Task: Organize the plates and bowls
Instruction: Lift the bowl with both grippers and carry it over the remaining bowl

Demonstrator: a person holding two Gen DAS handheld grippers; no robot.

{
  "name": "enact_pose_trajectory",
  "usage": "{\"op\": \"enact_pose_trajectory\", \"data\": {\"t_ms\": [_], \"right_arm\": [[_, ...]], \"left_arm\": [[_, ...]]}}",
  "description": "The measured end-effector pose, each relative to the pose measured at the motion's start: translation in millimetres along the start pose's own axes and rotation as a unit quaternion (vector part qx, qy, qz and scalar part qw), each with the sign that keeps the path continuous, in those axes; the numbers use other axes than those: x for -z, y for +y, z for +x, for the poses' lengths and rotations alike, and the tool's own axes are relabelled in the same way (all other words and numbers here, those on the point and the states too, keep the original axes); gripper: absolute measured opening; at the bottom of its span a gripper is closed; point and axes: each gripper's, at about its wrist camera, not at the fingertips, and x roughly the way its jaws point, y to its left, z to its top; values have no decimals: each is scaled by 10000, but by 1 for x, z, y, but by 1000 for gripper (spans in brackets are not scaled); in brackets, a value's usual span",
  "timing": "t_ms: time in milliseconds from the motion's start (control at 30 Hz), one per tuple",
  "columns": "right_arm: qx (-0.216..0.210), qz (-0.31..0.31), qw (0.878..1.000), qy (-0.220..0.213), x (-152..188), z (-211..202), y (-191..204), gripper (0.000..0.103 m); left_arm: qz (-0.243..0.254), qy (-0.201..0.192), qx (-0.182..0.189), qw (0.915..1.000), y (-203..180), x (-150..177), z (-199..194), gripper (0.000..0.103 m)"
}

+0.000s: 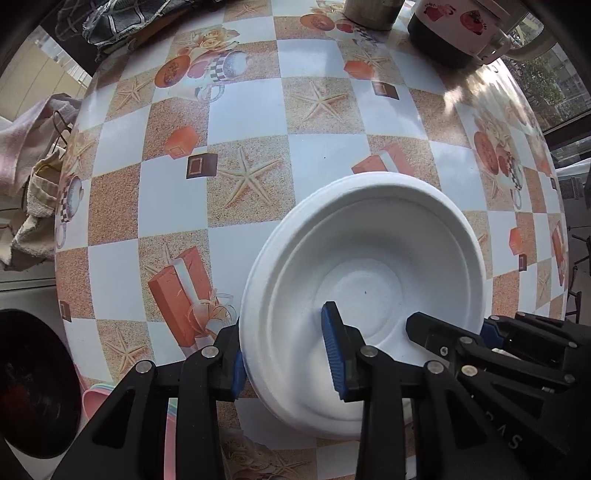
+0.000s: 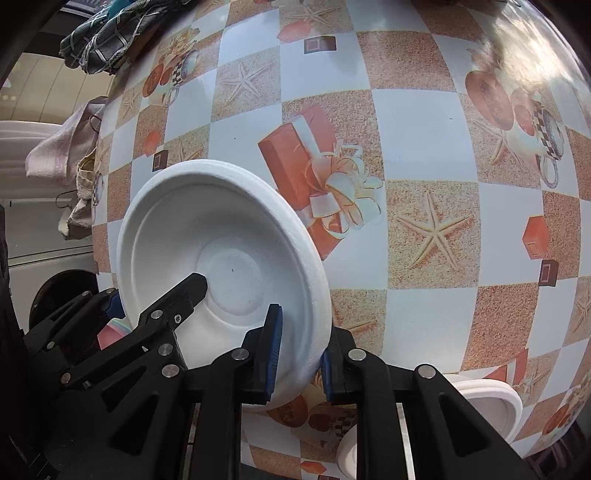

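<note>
**White bowl lifted over the chequered table, one gripper on each side of its rim**

A table (image 1: 251,110) covered in a glossy oilcloth of pale blue and sandy squares, printed with starfish, gift boxes and cups, is filling both views.

The right gripper (image 2: 299,354) is clamping the near edge of the white bowl (image 2: 221,236), its blue ribbed pads pressing the wall from inside and outside. The left gripper (image 1: 288,354) is straddling the opposite side of the bowl's rim, one finger inside and one outside; its jaws are standing a little apart, and I cannot tell whether the pads are pressing the wall. In each view the other gripper's black finger is reaching into the bowl from the far side. Both grippers are pointing steeply down at the tabletop.

The bowl is looking like moulded foam or pulp: matt, slightly grainy, with a stepped rim and a round raised base. It is tilting above the cloth.

Around it, a dark checked cloth (image 1: 110,22) is lying at the far edge, a printed mug (image 1: 465,29) is standing at the far right beside a brown container (image 1: 369,13), pink bowls (image 1: 96,398) are showing low at the left, and more white dishes (image 2: 487,406) are lying near the right gripper
</note>
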Motion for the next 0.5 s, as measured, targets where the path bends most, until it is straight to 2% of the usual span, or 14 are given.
{"op": "enact_pose_trajectory", "data": {"t_ms": [200,300,400,500], "right_arm": [[-150,86,9998,-99,23,-31,-7,21],[-139,166,9995,-216,36,-42,-8,21],[-46,293,9989,-356,50,-59,-20,21],[49,509,9976,-459,68,-70,-35,21]], "left_arm": [[-5,-319,17,9995,-16,14,-39,39],[100,-437,143,9989,-26,15,-55,39],[333,-498,247,9979,-38,22,-63,39],[688,-482,347,9959,-69,30,-69,39]]}}
